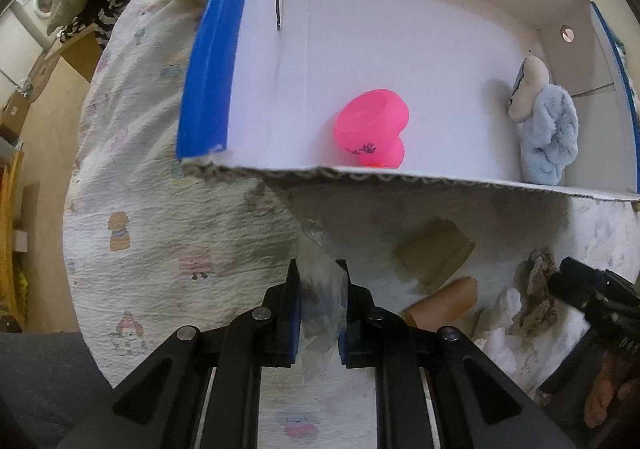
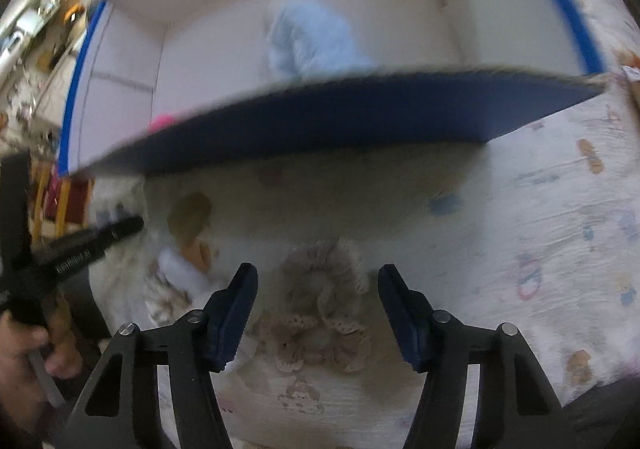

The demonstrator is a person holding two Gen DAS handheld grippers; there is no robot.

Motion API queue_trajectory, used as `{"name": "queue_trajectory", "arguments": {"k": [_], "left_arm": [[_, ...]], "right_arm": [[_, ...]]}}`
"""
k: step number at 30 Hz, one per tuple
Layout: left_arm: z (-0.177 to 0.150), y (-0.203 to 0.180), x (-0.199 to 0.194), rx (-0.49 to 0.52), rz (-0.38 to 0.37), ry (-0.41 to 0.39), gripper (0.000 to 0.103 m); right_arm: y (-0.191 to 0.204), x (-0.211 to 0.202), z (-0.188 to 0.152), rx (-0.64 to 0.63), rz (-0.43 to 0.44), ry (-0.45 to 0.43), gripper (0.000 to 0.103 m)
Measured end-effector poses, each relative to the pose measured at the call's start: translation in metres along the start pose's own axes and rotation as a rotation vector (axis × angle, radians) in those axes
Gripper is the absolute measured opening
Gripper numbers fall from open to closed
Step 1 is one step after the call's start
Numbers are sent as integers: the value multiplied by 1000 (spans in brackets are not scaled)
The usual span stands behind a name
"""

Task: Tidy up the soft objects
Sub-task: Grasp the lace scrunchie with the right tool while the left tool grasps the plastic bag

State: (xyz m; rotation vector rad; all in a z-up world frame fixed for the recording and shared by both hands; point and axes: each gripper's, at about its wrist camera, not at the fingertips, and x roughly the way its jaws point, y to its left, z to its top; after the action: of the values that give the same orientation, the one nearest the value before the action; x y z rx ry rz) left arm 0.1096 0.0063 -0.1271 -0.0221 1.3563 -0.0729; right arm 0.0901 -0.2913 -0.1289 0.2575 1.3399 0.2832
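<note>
scrunchie, beige and lacy, lies on the bedsheet between the wide-open right gripper fingers; left gripper pinches clear plastic wrap.

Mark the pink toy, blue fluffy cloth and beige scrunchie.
pink toy (image 1: 370, 129), left wrist view, middle of its body
blue fluffy cloth (image 1: 550, 137), left wrist view, its centre
beige scrunchie (image 2: 324, 305), right wrist view, ruffled middle

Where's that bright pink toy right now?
The pink toy lies inside the white box, near its front wall, left of the fluffy blue item in the left wrist view.
</note>
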Motion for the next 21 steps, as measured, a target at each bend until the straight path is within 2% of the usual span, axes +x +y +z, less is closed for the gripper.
{"name": "queue_trajectory", "arguments": {"k": [4, 6, 8, 10, 21], "left_arm": [[6, -5, 4, -8, -4, 14, 13], [6, -7, 7, 0, -1, 10, 13], [4, -8, 11, 8, 3, 5, 13], [3, -7, 10, 12, 7, -1, 13], [-4, -5, 5, 1, 25, -21, 13]], "right_arm": [[11, 18, -5, -74, -94, 54, 65], [18, 24, -7, -129, -160, 59, 53], [21, 24, -8, -157, -197, 50, 25], [20, 21, -8, -153, -190, 41, 16], [24, -16, -12, -145, -160, -115, 13]]}}
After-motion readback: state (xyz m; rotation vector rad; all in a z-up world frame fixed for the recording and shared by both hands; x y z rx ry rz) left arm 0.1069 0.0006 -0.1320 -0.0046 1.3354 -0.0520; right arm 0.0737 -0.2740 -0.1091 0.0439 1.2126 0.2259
